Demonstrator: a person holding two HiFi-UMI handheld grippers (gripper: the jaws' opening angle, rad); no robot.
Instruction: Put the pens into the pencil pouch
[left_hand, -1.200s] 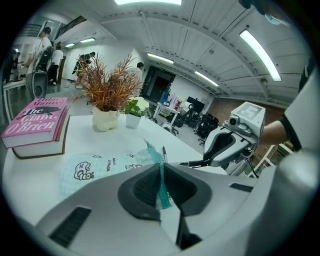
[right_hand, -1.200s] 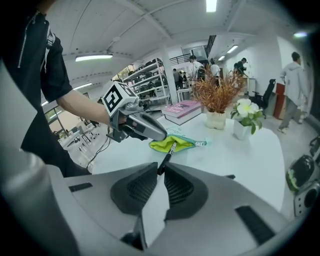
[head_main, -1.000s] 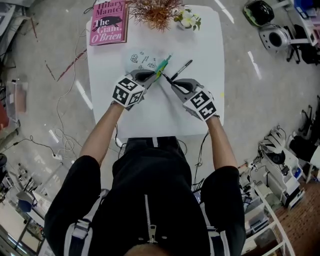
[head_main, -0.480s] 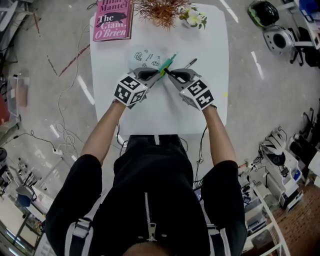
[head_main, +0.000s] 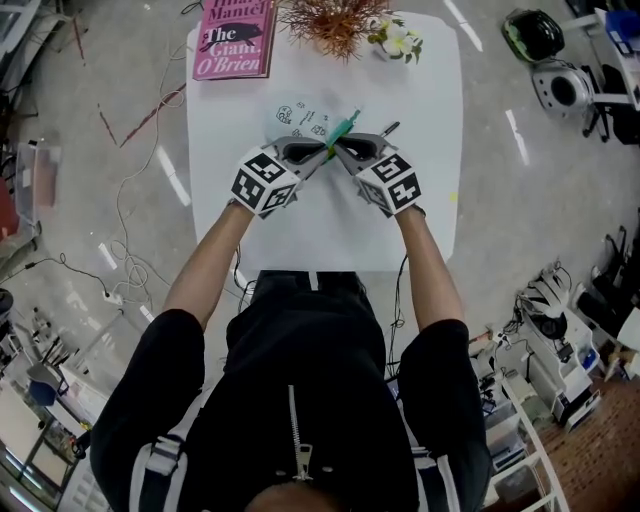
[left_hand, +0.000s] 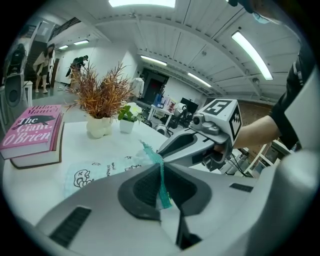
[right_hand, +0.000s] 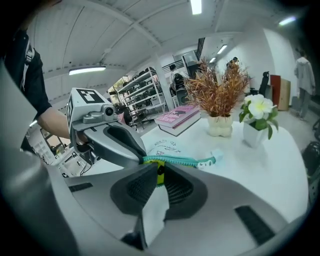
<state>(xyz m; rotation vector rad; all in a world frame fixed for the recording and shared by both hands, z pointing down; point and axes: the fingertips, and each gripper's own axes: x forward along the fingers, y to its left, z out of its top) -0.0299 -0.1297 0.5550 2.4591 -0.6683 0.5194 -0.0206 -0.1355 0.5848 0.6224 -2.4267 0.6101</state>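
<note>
A see-through pouch (head_main: 297, 117) with doodles and a teal zipper (head_main: 344, 126) lies on the white table (head_main: 320, 220). My left gripper (head_main: 322, 153) is shut on the pouch's zipper edge (left_hand: 161, 172), near its end. Tip to tip with it, my right gripper (head_main: 340, 150) is shut on the yellow-green zipper pull (right_hand: 159, 173). The teal zipper (right_hand: 182, 161) runs away from that gripper to the right in the right gripper view. A black pen (head_main: 389, 129) lies just right of the right gripper, partly hidden by it. No other pen shows.
A pink book (head_main: 235, 40) lies at the table's far left corner. A dried plant (head_main: 335, 20) and a small flower pot (head_main: 400, 42) stand along the far edge. Cables run over the floor on the left; equipment stands at the right.
My right gripper has moved left to meet the left gripper at the zipper. It now covers most of the black pen. The left gripper has stayed on the pouch.
</note>
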